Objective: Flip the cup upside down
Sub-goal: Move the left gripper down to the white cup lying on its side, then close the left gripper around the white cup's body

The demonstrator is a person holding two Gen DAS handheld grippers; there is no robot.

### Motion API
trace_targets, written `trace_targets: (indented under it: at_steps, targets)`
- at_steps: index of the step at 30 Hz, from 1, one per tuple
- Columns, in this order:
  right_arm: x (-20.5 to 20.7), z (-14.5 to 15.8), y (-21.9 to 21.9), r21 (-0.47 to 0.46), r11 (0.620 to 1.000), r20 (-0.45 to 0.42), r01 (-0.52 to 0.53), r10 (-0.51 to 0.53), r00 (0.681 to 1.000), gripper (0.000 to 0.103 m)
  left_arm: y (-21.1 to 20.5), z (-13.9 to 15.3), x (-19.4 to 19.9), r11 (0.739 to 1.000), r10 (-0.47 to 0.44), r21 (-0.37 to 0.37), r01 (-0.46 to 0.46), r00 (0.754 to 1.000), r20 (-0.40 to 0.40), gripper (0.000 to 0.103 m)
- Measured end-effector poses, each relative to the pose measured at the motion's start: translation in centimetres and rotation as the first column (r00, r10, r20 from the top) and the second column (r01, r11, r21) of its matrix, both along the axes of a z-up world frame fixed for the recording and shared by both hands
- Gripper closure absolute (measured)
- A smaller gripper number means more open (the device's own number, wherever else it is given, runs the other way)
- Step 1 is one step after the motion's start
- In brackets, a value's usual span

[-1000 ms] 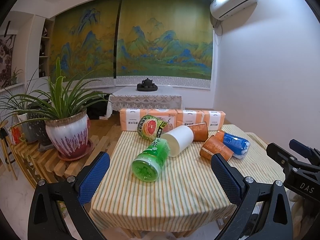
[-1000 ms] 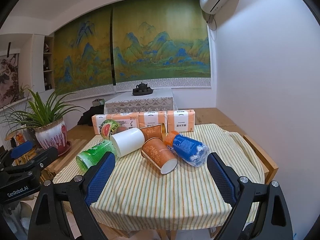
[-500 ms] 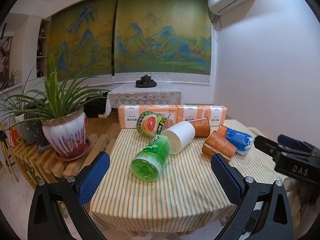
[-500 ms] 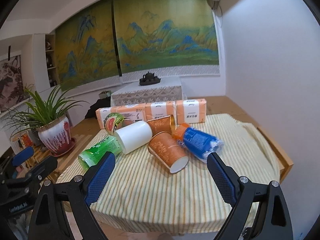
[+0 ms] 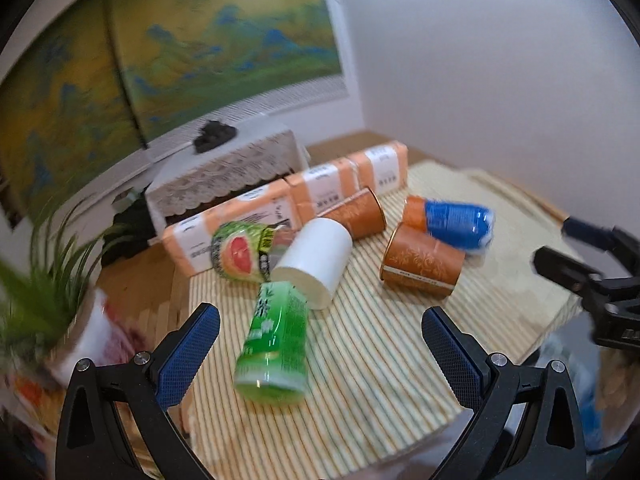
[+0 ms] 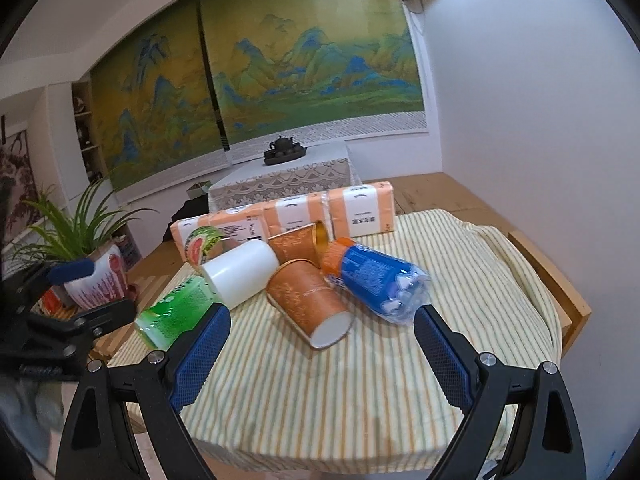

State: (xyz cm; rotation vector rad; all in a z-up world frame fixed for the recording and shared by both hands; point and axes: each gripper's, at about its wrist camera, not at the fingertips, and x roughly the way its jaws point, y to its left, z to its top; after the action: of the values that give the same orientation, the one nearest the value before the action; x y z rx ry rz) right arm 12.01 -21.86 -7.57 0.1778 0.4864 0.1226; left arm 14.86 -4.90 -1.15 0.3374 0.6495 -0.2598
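With nothing yet grasped, the task stands at the approach step: both tools hover over the near edge of the striped yellow tablecloth [image 6: 460, 264], jaws spread wide and empty. The right gripper [image 6: 322, 354] points almost straight at the nearer orange paper cup [image 6: 308, 300], which lies on its side near the middle of the cloth with its white-lined mouth turned toward the camera. A second orange paper cup [image 6: 298, 242] lies just behind it, mouth facing right, against the row of orange tissue packs [image 6: 288, 212] at the far edge. A white cylindrical container [image 6: 240, 272] rests on its side to the left, touching a green plastic bottle [image 6: 176, 312] that reaches toward the near left. A blue-labelled plastic bottle [image 6: 376, 280] lies just right of the nearer cup, seemingly touching it.

The left gripper [image 5: 320, 350] sits above the green bottle in its own blurred view, with the nearer cup off to its right, so the right tool looks better placed for the grasp.

The next move probably calls for the right gripper to advance and lower until its blue pads [image 6: 200, 354] straddle the cup's tapered wall, closing gently so the thin paper does not crush. The neighbouring blue bottle leaves little room on that side. Once lifted, the cup would need rotating until its mouth faces down, then setting on bare cloth.
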Motion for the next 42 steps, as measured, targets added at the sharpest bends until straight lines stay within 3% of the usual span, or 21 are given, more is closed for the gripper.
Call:
trace_targets:
  at_steps: [4,12,19,24,29,35,39,42]
  targets:
    - [0.2,-0.9,-1.5,0.019,1.000,-0.010,0.020,-0.020,1.000,0.012,-1.6,-0.3,4.5,0.998,-0.046,0.028,0.049,0.992,-0.119,0.001]
    - [-0.4,-2.1,-4.5,0.028,0.997,-0.021,0.066,-0.065,0.998,0.012,-3.9,-1.5,12.4,0.989,-0.036,0.134,0.064,0.978,-0.206,0.001]
    - [-0.8,-2.8,-7.0,0.058,0.991,-0.033,0.119,-0.118,0.993,0.012,-5.9,-3.7,18.0,0.979,-0.049,0.173,0.110,0.945,-0.325,0.006]
    - [-1.0,-3.8,-8.3,0.072,0.986,-0.049,0.149,-0.145,0.988,0.012,-6.5,-5.3,20.2,0.975,-0.038,0.188,0.115,0.928,-0.372,0.007]
    - [-0.8,-4.5,-9.0,0.082,0.983,-0.063,0.165,-0.160,0.985,0.012,-6.5,-7.0,22.2,0.972,0.001,0.214,0.096,0.910,-0.415,0.016]
    - [-0.4,-5.4,-9.1,0.089,0.982,-0.084,0.167,-0.160,0.984,0.012,-6.4,-8.3,23.5,0.976,-0.011,0.188,0.111,0.887,-0.463,0.016]
    - [-0.2,-5.7,-9.0,0.094,0.982,-0.089,0.165,-0.157,0.984,0.012,-6.1,-9.4,23.8,0.973,-0.008,0.199,0.118,0.877,-0.481,0.019]
    - [-0.1,-5.8,-9.0,0.095,0.982,-0.091,0.163,-0.154,0.984,0.012,-6.0,-10.0,24.0,0.969,0.004,0.220,0.113,0.883,-0.470,0.022]
